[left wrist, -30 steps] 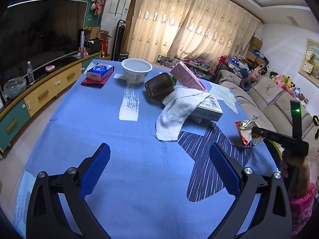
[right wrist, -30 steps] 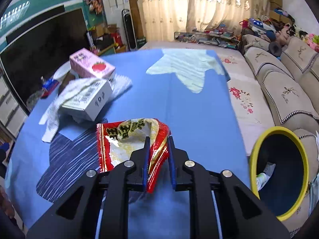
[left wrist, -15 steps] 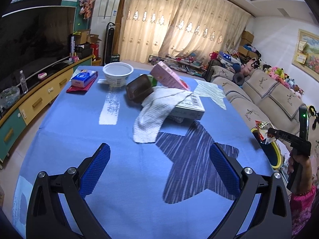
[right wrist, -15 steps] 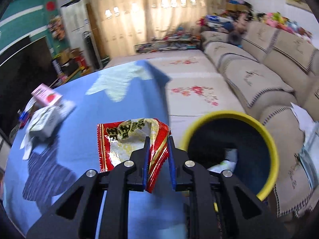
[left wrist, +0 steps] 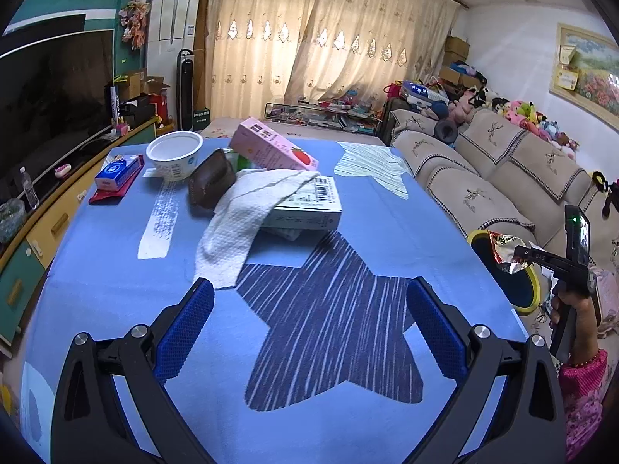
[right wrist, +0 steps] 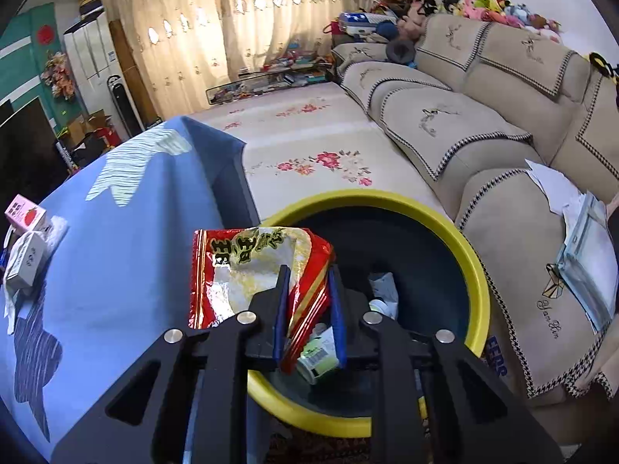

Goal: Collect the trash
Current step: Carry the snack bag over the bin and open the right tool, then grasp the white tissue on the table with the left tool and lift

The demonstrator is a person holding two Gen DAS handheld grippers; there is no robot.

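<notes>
bin (right wrist: 460,239): near rim behind gripper arms | wrapper (right wrist: 247,270): lower edge hidden | bin contents: unreadable

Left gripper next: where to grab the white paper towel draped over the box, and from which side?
Take the paper towel by its loose near end, which lies flat on the blue tablecloth clear of the box. Come in from the near side with the open left gripper, then pinch and lift.
</notes>
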